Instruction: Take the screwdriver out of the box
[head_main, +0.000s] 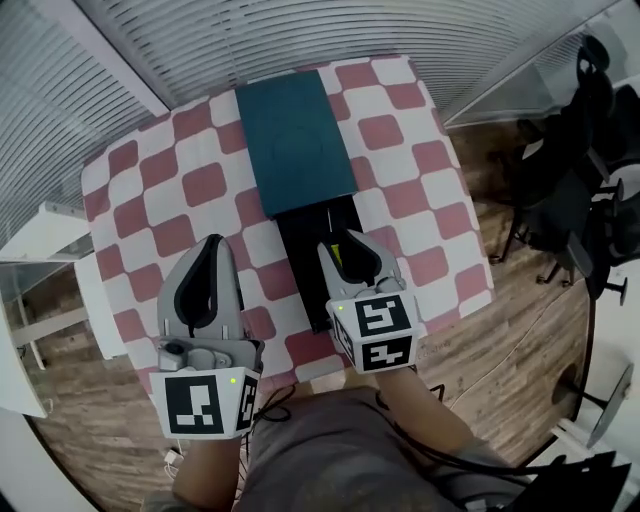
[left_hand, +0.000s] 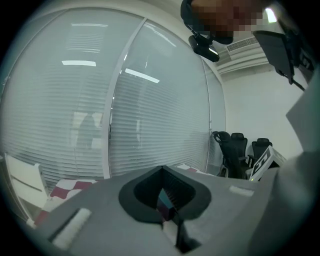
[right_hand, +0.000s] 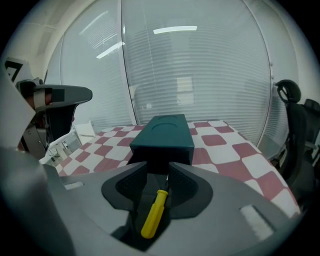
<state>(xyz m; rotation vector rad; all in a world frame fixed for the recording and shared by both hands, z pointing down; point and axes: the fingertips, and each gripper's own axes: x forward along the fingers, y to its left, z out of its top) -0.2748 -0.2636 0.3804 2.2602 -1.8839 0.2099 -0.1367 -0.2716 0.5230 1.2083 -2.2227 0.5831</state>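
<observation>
A dark teal box sleeve (head_main: 295, 140) (right_hand: 165, 132) lies on the red-and-white checkered table (head_main: 190, 185). Its black inner tray (head_main: 300, 240) is slid out toward me. The yellow-handled screwdriver (head_main: 337, 252) (right_hand: 154, 212) lies in that tray. My right gripper (head_main: 340, 243) (right_hand: 157, 167) hangs over the tray, open, its jaws either side of the screwdriver with a gap showing at the tips. Left of the tray, my left gripper (head_main: 212, 243) (left_hand: 162, 170) hovers above the cloth. It is shut and empty.
Black office chairs (head_main: 575, 190) stand on the wooden floor to the right of the table. A white shelf unit (head_main: 40, 235) is at the left. Slatted window blinds (head_main: 300, 30) run behind the far table edge.
</observation>
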